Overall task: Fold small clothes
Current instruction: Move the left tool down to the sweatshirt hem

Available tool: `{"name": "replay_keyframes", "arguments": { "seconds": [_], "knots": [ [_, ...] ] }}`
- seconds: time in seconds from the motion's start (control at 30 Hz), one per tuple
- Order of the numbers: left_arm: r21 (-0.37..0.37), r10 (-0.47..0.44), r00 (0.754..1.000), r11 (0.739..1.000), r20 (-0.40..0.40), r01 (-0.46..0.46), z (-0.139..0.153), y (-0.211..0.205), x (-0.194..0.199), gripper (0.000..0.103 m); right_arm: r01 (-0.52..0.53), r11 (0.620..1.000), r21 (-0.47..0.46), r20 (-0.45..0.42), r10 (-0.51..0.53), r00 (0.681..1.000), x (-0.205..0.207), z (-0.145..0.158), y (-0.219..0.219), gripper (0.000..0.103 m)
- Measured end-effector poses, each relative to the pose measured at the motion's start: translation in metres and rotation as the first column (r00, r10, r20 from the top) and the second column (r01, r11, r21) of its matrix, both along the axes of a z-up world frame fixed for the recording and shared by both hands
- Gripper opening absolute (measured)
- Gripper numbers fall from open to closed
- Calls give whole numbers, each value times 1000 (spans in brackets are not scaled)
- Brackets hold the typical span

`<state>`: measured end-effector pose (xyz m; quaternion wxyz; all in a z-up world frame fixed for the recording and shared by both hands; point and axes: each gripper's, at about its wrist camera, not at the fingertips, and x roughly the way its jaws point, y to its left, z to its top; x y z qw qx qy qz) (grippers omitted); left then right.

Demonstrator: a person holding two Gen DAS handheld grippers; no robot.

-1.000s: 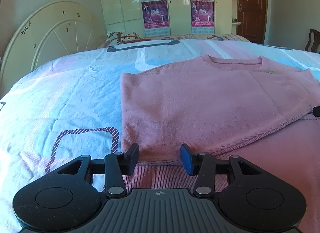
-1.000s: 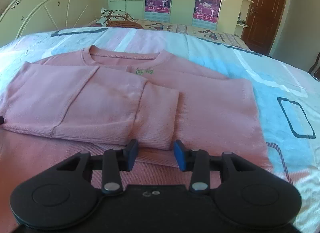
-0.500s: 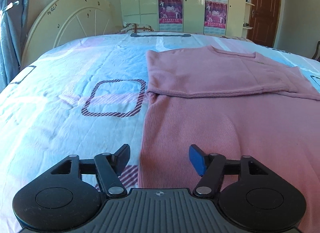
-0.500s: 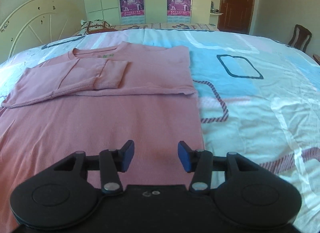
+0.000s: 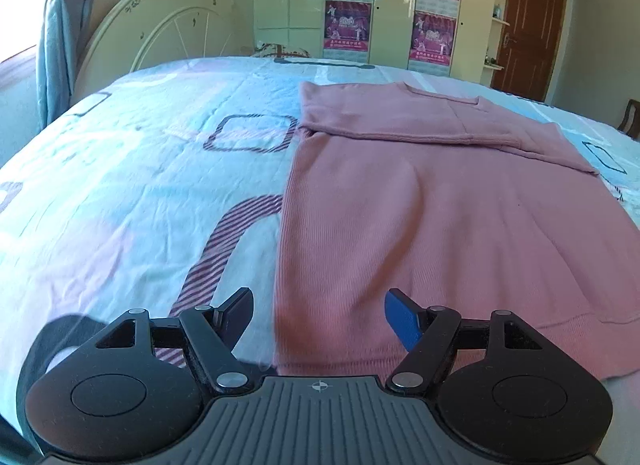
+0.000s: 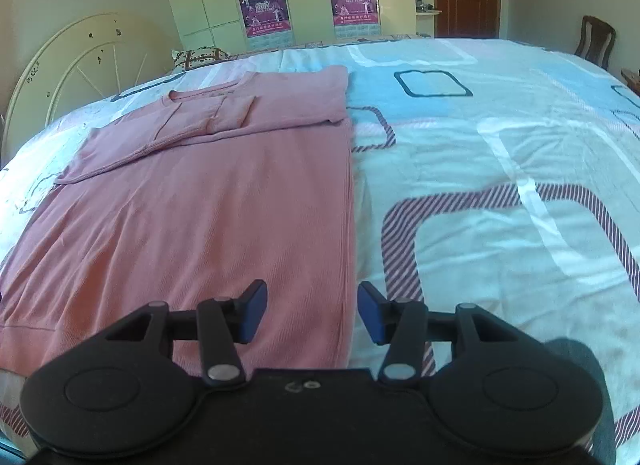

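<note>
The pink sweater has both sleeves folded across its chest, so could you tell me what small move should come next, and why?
Probably lower both claws onto the bottom hem corners. The pink sweater lies flat on the bed, its lower half unfolded. The left claw frames the hem's left corner and the right claw the right side edge near the hem, both open and empty.

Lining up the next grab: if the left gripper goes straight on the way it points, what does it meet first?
Most likely the near left edge of the pink sweater, close to its bottom hem; the open left gripper straddles that edge, its other finger over the bedsheet. Depth is uncertain.
</note>
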<state>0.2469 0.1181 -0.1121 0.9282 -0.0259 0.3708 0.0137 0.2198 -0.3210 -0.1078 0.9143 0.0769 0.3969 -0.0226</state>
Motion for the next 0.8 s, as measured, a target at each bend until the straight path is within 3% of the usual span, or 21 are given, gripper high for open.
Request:
{"name": "replay_keyframes", "arguments": {
  "seconds": [0.2,0.33,0.4,0.43,0.47,0.6,0.8],
  "knots": [
    [-163,40,998,985,-45,-47,-13,28,-32,71,21,997,78,-21,-20,1000,-31,-9,-10,49],
    [-317,59,997,946,-52,-72,-23,40,-41,70,56,987,151,-45,-50,998,-42,-20,-21,49],
    [-385,49,998,921,-51,-64,-28,44,-40,65,63,981,182,-46,-55,997,-44,-24,-24,49],
    [-404,41,998,913,-53,-59,-29,45,-38,51,65,978,199,-46,-57,997,-45,-25,-26,49],
    [-420,33,998,906,-52,-52,-29,44,-36,43,71,974,217,-46,-63,997,-43,-26,-28,49],
    [-382,54,996,921,-67,-76,-31,36,-24,44,82,973,214,-39,-76,996,-31,-24,-30,49],
    [-444,24,997,894,-78,-57,-35,36,-11,45,89,946,312,-61,-73,995,-21,-32,-36,51]
  ]
}}
